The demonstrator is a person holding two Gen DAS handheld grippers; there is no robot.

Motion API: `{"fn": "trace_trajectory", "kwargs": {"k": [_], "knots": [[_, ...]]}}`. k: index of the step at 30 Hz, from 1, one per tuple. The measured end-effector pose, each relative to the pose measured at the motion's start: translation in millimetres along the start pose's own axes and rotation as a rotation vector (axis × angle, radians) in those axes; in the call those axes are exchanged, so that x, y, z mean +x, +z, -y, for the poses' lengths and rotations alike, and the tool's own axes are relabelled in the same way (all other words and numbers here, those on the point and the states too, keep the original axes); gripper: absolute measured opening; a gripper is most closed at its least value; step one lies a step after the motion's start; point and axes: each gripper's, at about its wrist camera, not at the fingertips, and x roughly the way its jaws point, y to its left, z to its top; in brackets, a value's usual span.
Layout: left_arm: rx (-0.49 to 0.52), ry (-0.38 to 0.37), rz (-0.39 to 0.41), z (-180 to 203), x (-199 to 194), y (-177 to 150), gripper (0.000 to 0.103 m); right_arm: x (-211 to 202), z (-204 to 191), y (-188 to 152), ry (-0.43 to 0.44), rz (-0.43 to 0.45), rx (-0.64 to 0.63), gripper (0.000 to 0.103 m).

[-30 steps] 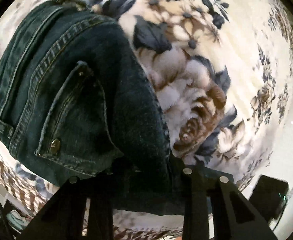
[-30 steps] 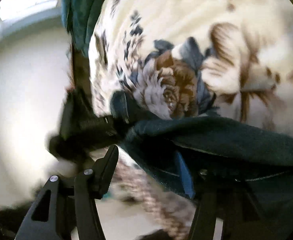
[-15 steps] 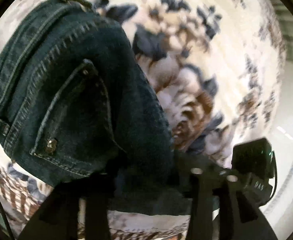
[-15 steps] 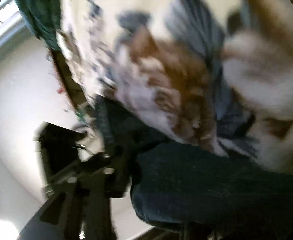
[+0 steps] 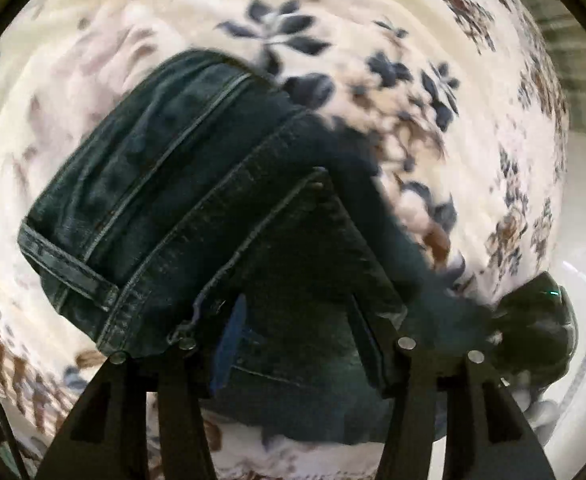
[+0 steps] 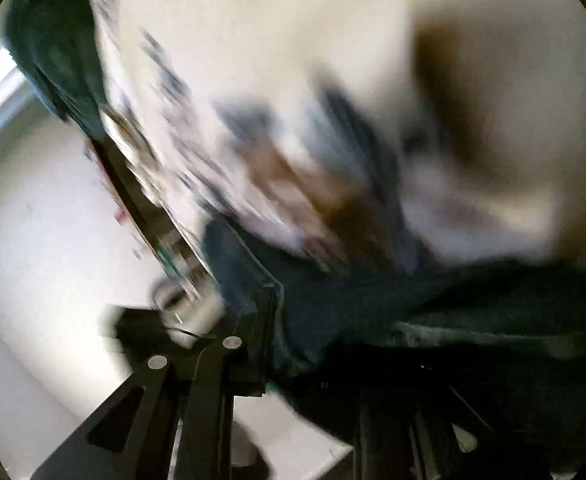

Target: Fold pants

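Dark blue jeans (image 5: 197, 184) lie folded on a floral blanket (image 5: 413, 60). The waistband and a belt loop show at the left, a back pocket nearer me. My left gripper (image 5: 293, 344) stands over the near edge of the jeans with its jaws apart and denim between them. A blue pad shows on one finger (image 5: 229, 344). In the blurred right wrist view, my right gripper (image 6: 333, 364) is at another part of the jeans (image 6: 433, 304). Dark cloth hides its right finger, so I cannot tell how its jaws stand. It also shows in the left wrist view (image 5: 533, 320).
The blanket covers a bed whose edge (image 6: 125, 184) runs down the left of the right wrist view. Pale floor (image 6: 33, 260) lies beyond it. A teal cloth (image 6: 53, 52) hangs at the upper left. Pale floor (image 5: 585, 200) also shows at the right of the left wrist view.
The left gripper has drawn back and its jaws have opened; the folded jeans now lie farther off and show more fully. The right wrist view has swung fast and blurred.
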Motion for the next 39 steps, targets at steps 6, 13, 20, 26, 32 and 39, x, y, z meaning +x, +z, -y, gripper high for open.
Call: {"fn": "trace_trajectory", "kwargs": {"k": [6, 13, 20, 26, 32, 39], "knots": [[-0.01, -0.028, -0.008, -6, 0, 1, 0.049, -26, -24, 3, -0.162, 0.029, -0.118, 0.022], [0.032, -0.022, -0.026, 1, 1, 1, 0.049, -27, -45, -29, -0.435, -0.066, -0.42, 0.061], [0.085, 0.0, -0.027, 3, 3, 0, 0.049, -46, -27, -22, -0.662, 0.151, -0.48, 0.005], [0.169, 0.018, 0.128, 9, -44, -15, 0.049, -46, -33, -36, -0.711, 0.157, -0.485, 0.027], [0.143, 0.029, 0.348, -38, -99, -13, 0.066, -123, -3, -136, -0.429, 0.566, -0.309, 0.084], [-0.191, -0.151, 0.202, -120, -44, 17, 0.066, -68, 114, -215, -0.115, 0.667, 0.203, 0.084]]}}
